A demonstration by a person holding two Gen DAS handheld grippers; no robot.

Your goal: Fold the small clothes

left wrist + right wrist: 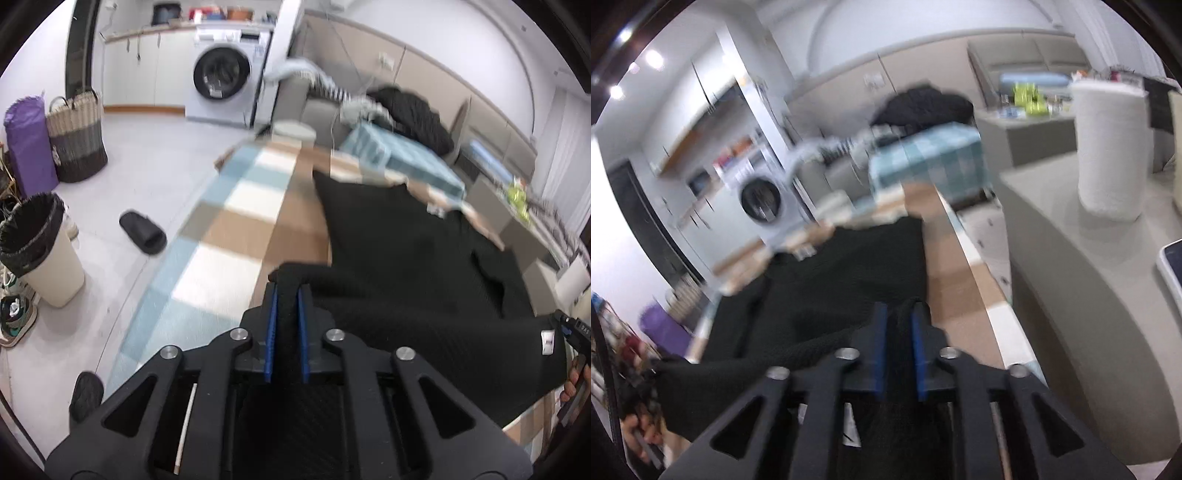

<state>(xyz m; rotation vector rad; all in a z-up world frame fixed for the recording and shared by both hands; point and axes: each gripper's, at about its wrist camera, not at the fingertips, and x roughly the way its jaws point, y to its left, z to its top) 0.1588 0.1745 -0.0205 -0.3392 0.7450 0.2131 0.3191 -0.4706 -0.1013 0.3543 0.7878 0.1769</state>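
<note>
Left wrist: black waffle-knit garment (424, 258) between left gripper's (287, 291) blue pads.

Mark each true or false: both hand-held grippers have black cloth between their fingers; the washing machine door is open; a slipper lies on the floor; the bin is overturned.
1. Both grippers have cloth between their fingers: true, left hand-held gripper, right hand-held gripper, black garment.
2. Washing machine door open: false, it is shut.
3. Slipper on the floor: true.
4. Bin overturned: false, it stands upright.
</note>
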